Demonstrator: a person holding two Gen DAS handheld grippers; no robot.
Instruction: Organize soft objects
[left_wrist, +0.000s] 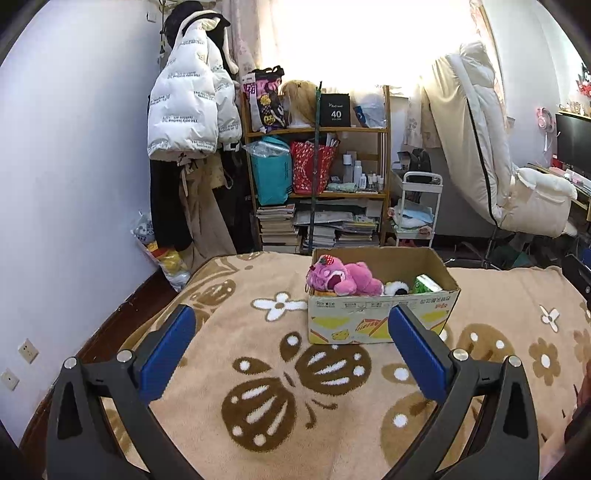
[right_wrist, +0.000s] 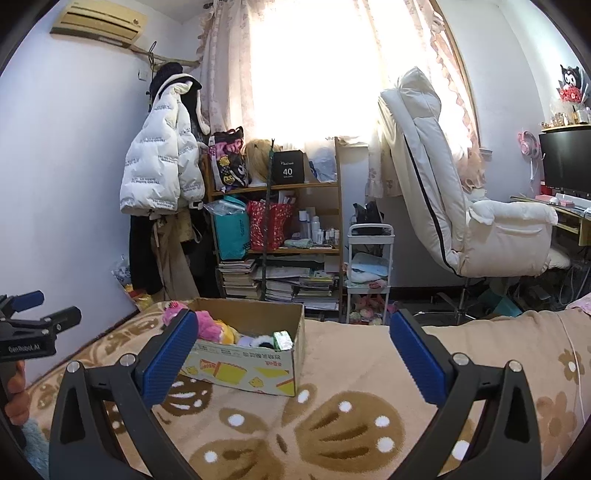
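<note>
Fingers (left_wrist: 170, 350) of the left gripper (left_wrist: 291, 332) and right gripper (right_wrist: 295, 343) spread wide, empty. At twelve o'clock, the cardboard box (left_wrist: 373, 321) holds a pink plush (left_wrist: 343, 278); perhaps another white toy (left_wrist: 397, 287) beside it.

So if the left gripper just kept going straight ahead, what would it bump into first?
Probably the cardboard box on the blanket: it sits ahead between the open left gripper's fingers, slightly right of centre. Depth is hard to judge.

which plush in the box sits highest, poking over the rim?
The pink bear plush, at the left end of the cardboard box. It lies above the rim; the black-and-white plush and green pack sit lower.
</note>
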